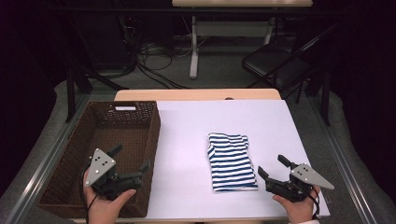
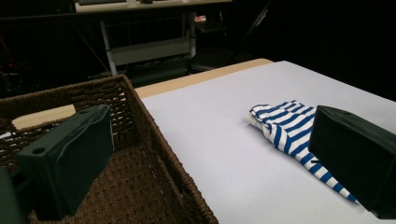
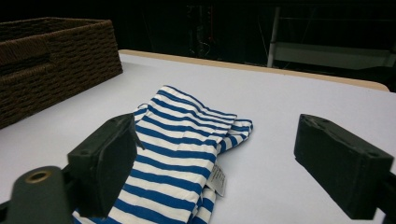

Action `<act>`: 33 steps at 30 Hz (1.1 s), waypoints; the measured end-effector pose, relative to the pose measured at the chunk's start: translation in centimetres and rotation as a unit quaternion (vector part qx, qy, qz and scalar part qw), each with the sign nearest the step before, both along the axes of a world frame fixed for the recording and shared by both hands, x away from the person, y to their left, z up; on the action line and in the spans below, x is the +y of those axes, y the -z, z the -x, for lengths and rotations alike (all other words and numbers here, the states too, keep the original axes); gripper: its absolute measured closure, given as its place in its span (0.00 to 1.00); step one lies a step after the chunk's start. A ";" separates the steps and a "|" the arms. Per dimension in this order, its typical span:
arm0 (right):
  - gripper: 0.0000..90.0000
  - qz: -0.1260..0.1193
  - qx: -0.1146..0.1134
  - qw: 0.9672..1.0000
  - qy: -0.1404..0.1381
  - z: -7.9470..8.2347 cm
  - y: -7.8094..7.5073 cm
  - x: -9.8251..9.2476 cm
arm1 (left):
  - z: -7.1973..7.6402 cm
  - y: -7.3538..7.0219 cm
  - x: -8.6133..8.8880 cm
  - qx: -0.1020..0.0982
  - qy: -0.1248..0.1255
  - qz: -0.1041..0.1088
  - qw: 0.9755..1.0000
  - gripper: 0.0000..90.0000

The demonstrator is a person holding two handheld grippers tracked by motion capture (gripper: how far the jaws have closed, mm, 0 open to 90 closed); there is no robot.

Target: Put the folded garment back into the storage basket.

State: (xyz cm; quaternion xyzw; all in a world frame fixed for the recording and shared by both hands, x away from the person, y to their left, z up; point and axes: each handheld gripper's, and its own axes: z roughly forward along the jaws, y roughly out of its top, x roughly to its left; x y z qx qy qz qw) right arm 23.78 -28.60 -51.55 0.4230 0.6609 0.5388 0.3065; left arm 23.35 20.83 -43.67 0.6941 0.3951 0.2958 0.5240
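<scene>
The left tongs (image 1: 131, 162) stand wide apart and hold nothing. In the high view they hang over the near right part of the brown wicker basket (image 1: 98, 122), one jaw above its woven floor and the other about at its right wall; whether that jaw touches the rim is hard to tell from here. The right tongs (image 1: 273, 167) are also spread, gripping nothing, and rest low near the table's (image 1: 187, 140) front right corner, pointing toward the folded blue-and-white striped shirt (image 1: 230, 161). In the right gripper view one jaw overlaps the shirt's near edge, though contact is not clear. The shirt lies flat on the white table, right of the basket and well apart from it.
</scene>
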 end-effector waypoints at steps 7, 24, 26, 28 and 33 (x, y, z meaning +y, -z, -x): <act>0.16 0.006 0.007 1.000 0.001 -0.1 0.1 -0.1 | 0.0 -0.1 -0.3 0.007 0.000 -0.001 1.000 0.00; 0.26 0.037 -0.006 0.999 0.011 0.2 -0.3 0.4 | 0.8 0.3 -3.2 0.045 0.056 0.005 0.997 0.00; 0.27 0.036 -0.006 0.999 0.009 0.2 -0.3 0.5 | 0.9 0.3 -3.8 0.048 0.067 0.003 0.997 0.00; 0.27 0.036 0.001 0.999 0.005 0.2 -0.2 0.6 | 1.0 0.4 -4.4 0.051 0.075 0.000 0.996 0.00; 0.27 0.039 0.008 0.999 -0.001 0.0 0.0 0.9 | 0.8 0.6 -5.5 0.072 0.092 0.006 0.993 0.00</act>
